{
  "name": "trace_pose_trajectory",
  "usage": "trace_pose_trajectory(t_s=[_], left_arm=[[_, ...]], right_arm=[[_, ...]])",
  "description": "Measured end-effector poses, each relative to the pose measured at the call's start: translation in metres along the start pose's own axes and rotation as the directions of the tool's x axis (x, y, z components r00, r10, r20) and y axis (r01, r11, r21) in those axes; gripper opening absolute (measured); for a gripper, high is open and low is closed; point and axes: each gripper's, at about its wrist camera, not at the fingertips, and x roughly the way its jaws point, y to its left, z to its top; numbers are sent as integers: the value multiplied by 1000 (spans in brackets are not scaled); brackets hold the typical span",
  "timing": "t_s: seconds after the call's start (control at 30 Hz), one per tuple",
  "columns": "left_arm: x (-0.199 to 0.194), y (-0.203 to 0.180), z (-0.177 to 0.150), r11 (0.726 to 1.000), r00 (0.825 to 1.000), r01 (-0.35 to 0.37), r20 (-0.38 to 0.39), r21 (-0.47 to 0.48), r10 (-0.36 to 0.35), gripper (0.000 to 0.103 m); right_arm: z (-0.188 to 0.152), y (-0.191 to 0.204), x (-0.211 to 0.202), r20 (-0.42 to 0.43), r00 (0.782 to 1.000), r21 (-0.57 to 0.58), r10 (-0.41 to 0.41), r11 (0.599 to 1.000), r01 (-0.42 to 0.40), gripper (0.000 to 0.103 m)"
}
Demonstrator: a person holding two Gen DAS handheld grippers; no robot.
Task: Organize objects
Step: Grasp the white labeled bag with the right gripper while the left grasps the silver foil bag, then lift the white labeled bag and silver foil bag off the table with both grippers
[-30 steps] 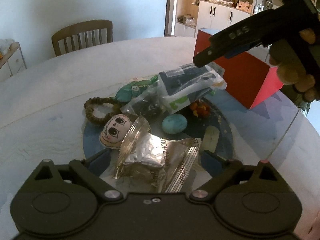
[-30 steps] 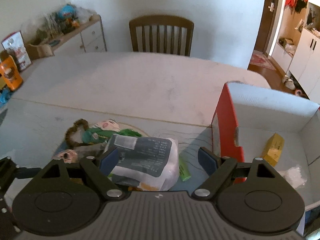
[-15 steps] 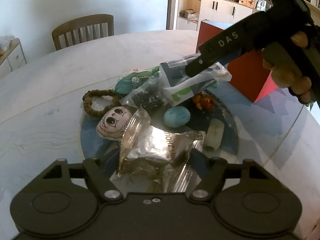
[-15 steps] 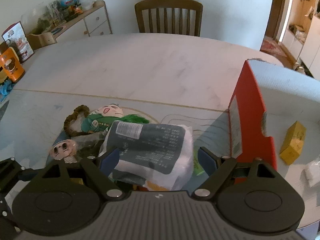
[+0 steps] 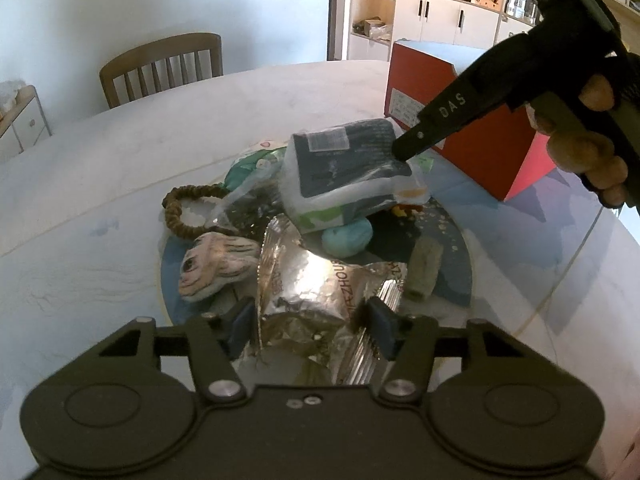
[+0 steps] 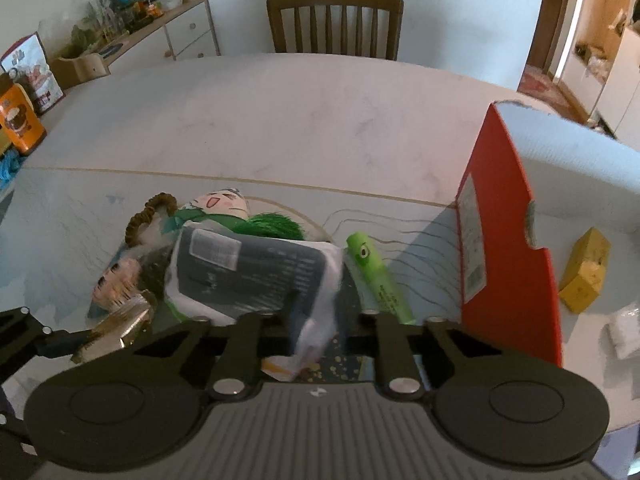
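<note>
A heap of small items lies on a round dark-blue mat [image 5: 448, 240]. My left gripper [image 5: 310, 318] is shut on a crinkled silver foil packet [image 5: 316, 280] at the near edge of the mat. My right gripper [image 6: 316, 320] is shut on the corner of a white and dark-blue plastic pack [image 6: 248, 268], which is tilted above the heap. In the left wrist view the right gripper [image 5: 404, 148] comes in from the right, held by a hand [image 5: 580, 148]. A red box [image 6: 500, 240], open on top, stands to the right.
On the mat lie a doll head [image 5: 216, 260], a teal egg [image 5: 347, 236], a brown braided ring [image 5: 180, 208], a pale cylinder [image 5: 424, 268], a green-haired doll [image 6: 224, 204] and a green highlighter [image 6: 380, 276]. A yellow block [image 6: 586, 272] sits in the red box. A chair [image 6: 334, 20] stands behind the table.
Both grippers went from open to shut: the left on the foil packet, the right on the plastic pack. The pack has tilted up and the doll head has rolled over.
</note>
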Motion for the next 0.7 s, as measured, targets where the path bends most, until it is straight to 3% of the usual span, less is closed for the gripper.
trace_pose_trajectory(t_s=[0.13,0.3,0.4,0.53,0.7], left_arm=[[-1,-1,-1,1000,1000,1,1,-2,-1,53],[-6,0,-1,1000,1000,11,0,-14,-11,52],[-9,0,-2,1000,1000,14,0,-17,-14,51],[-14,1,-4,999,1000,15,5,-35,-15,51],[-18,3,-5,999,1000,9,10,-51,-9,51]], right_arm=[[-5,3,-9,22,999,-14,-26,1000,27,0],[-11,6,-30,71,997,-18,-37,999,38,0],[-13,6,-42,77,996,-36,34,999,-31,0],[-6,13,-51,90,990,-167,106,982,-90,1],[10,26,-47,51,988,-290,146,949,-125,9]])
